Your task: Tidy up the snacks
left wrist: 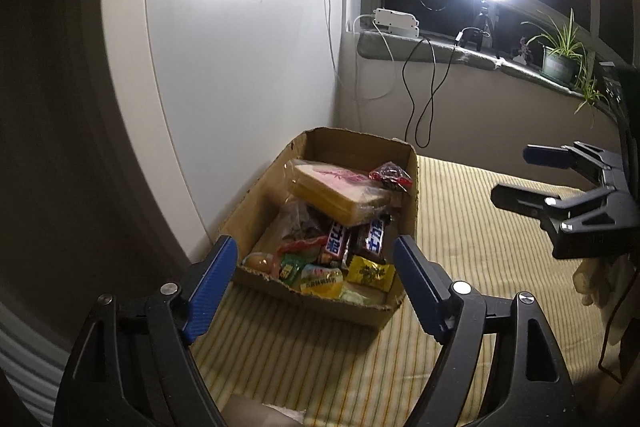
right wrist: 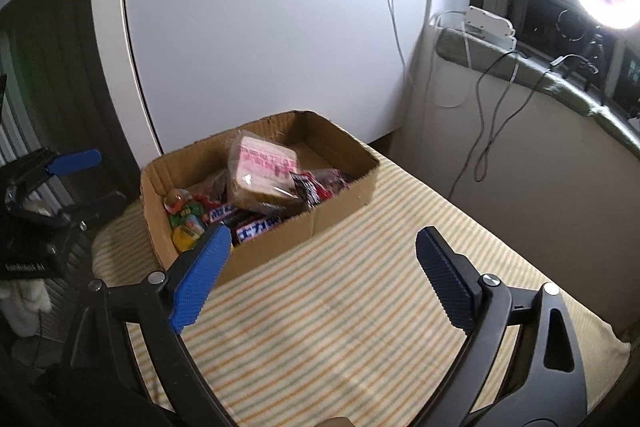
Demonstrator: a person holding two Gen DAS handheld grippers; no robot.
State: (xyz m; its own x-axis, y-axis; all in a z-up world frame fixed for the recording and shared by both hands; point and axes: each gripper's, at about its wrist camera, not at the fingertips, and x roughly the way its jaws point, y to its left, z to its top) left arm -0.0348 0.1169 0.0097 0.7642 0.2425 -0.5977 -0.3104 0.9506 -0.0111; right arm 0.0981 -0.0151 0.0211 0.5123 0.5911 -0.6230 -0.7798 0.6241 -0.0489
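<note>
Hovering over a tidy-up: the left gripper (left wrist: pixel 314 269) and right gripper (right wrist: pixel 322 251) hang with jaws spread wide, nothing between them.

Beyond them, a cardboard box (right wrist: pixel 276 251) on the striped cloth (right wrist: pixel 360 307) holds the snacks (a wrapped sandwich (left wrist: pixel 340 195) tops the heap, chocolate bars (left wrist: pixel 354 239) beneath). That sandwich lies tilted; a careless nudge could likely tip it over the low wall.
</note>
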